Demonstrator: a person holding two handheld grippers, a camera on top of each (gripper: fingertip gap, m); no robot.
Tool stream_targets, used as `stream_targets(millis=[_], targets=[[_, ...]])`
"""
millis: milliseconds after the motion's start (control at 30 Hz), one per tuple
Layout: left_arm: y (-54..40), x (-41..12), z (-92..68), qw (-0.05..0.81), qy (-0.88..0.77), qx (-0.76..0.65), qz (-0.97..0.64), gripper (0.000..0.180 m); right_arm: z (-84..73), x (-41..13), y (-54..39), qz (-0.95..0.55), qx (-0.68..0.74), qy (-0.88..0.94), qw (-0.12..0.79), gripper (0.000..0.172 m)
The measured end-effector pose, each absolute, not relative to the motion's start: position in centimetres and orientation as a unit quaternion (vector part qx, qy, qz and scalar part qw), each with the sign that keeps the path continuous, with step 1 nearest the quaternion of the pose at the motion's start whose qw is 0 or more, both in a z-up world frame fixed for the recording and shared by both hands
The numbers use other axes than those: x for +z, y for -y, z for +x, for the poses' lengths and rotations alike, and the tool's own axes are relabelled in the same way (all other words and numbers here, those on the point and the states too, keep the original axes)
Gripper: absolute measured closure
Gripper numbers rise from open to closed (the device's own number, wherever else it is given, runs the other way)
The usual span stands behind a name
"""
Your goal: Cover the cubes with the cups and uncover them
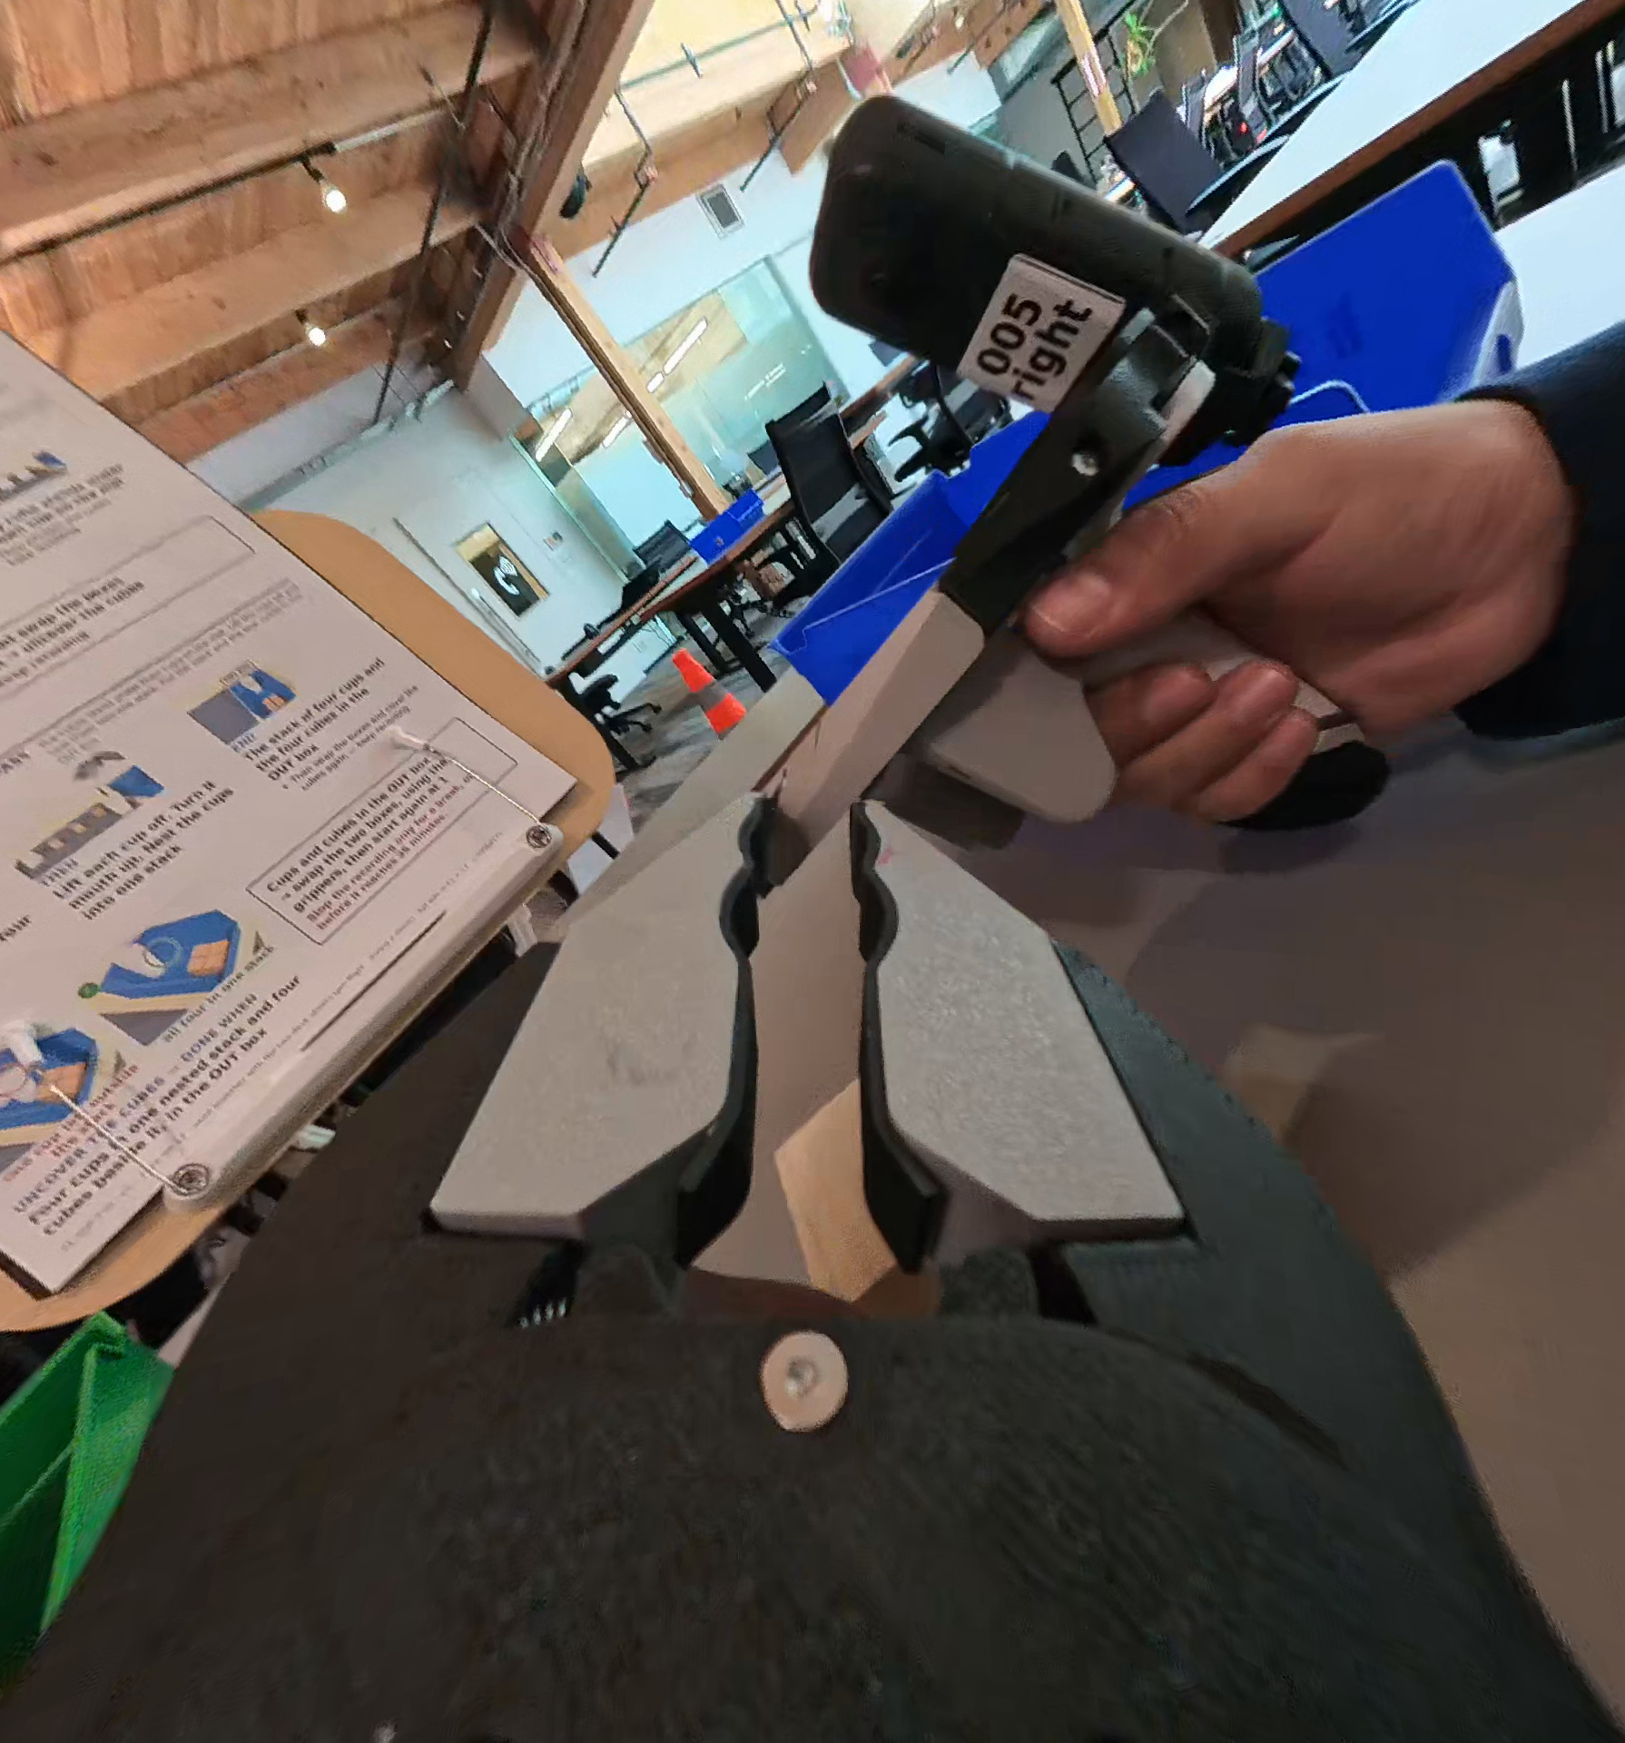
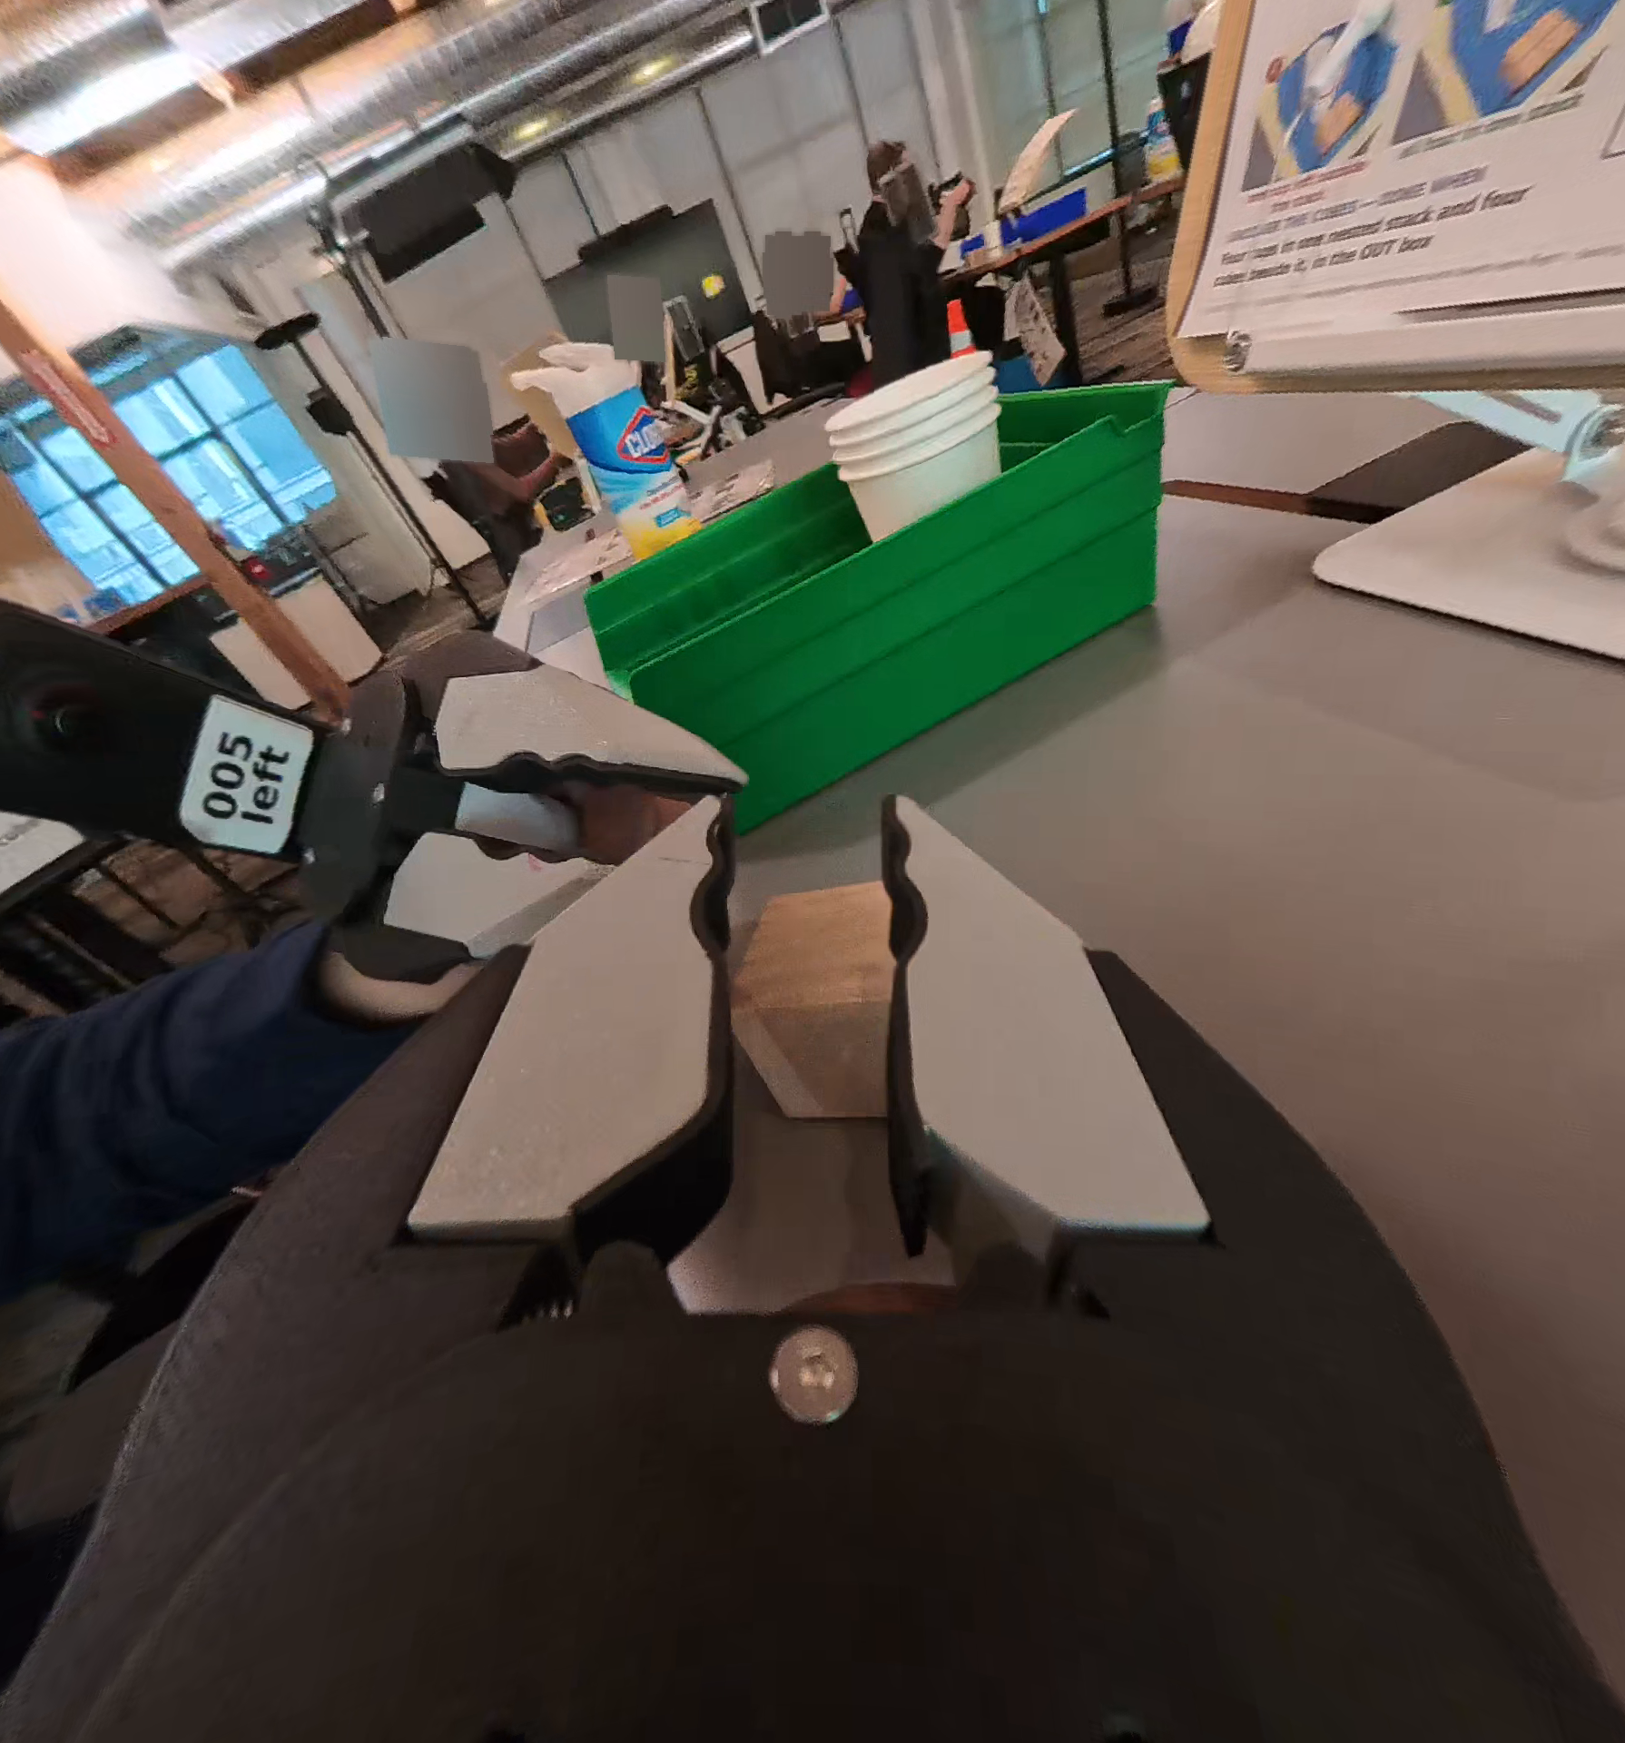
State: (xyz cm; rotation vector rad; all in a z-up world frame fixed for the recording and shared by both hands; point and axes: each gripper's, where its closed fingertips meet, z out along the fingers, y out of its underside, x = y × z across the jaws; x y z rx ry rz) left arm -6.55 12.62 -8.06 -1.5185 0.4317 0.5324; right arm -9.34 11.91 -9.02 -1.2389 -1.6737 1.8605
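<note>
Cups (image 2: 917, 443) stacked upright in green bin (image 2: 884, 641), on grey table (image 2: 1261, 849)

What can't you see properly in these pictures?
- Left wrist view: most of the wooden cube is hidden behind the left gripper's fingers.
- Right wrist view: the fingers of the right gripper cover the sides of the cube, so pad contact is unclear.
- Right wrist view: the bottom of the white cup stack is hidden by the green bin's wall.
- Left wrist view: the blue bin is cut off by the person's hand.
</note>
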Motion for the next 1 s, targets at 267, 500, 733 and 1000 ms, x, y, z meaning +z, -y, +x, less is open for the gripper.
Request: stream_targets(millis=[267, 500, 733, 1000], targets=[[-12.2, -7.8, -9.5, 0.673, -0.111, 0.215, -0.699, 0.158, -10.0, -9.2, -13.9, -0.475, 0.637, 0.574, 0.198, 0.122], [-9.1, -8.2, -18.9, 0.638, 0.094, 0.284, -0.709, 0.172, -9.9, -14.2, -9.7, -0.46, 0.534, 0.687, 0.177, 0.095], [-7.9, -9.3, -21.4, 0.606, 0.133, 0.319, -0.716, 0.17, -10.4, -17.5, -8.4, -0.409, 0.359, 0.789, 0.285, 0.115], [-8.4, -10.4, -21.5, 0.596, 0.142, 0.295, -0.733, 0.167, -6.6, -17.9, -14.7, -0.479, 0.262, 0.787, 0.286, 0.115]])
